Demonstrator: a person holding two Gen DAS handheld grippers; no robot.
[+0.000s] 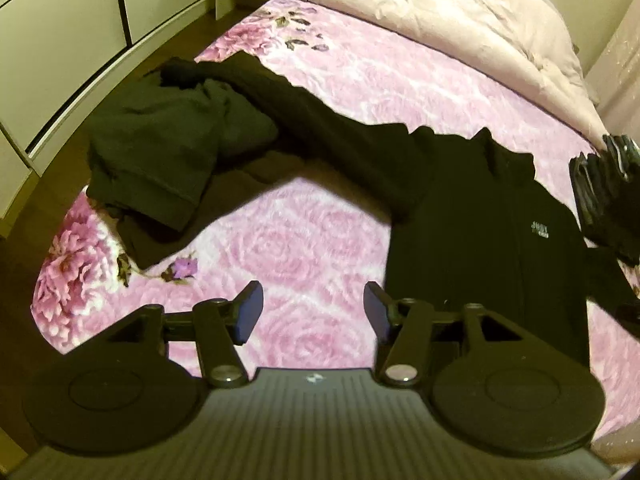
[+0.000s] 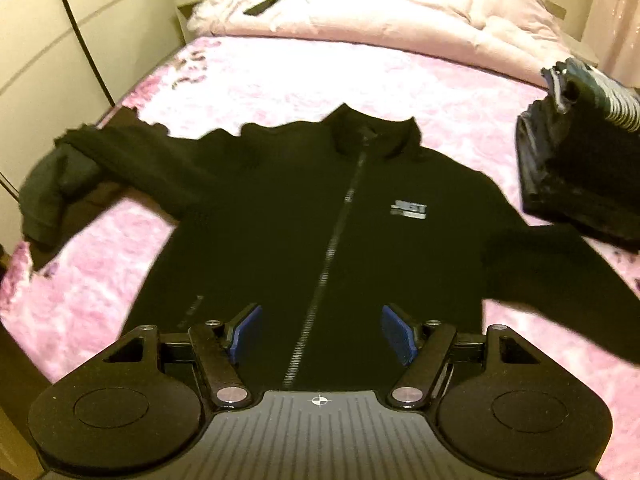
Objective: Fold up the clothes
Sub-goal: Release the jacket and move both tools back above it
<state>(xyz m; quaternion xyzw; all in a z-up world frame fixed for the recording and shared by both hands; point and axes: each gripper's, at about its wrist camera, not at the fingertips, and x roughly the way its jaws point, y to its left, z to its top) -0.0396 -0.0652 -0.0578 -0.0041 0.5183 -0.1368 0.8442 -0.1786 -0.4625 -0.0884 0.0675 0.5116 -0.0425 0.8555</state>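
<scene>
Black zip jacket (image 2: 304, 216) spread face up on the pink floral bed (image 1: 312, 240), zip closed, collar toward the pale duvet (image 2: 400, 12), both sleeves thrown outward. Left sleeve (image 1: 304, 120) reaching onto a crumpled dark garment (image 1: 160, 140) heaped near the bed's left edge; right sleeve (image 2: 560, 272) lying just below a stack of folded clothes (image 2: 580, 184). Left tool (image 1: 314, 312) released, jaws wide apart, hovering over bare bedding beside the jacket's hem, gripping nothing. Right tool (image 2: 320, 332) likewise released, jaws wide, poised over the lower front astride the zip, empty. Fits either a garment laid flat for folding or one smoothed between folds; impossible to settle from here. Risks, as judged: plush bedding caught along with the fleece if a pinch goes deep, dragging the cover and rumpling the body; left sleeve snagging on the heap and pulling that garment along; right sleeve sweeping against the folded stack and toppling it; thick fleece springing open after a crease, or slipping from a shallow pinch. Dark cloth and blur hiding hem edges, so a misjudged grasp quite possible.
</scene>
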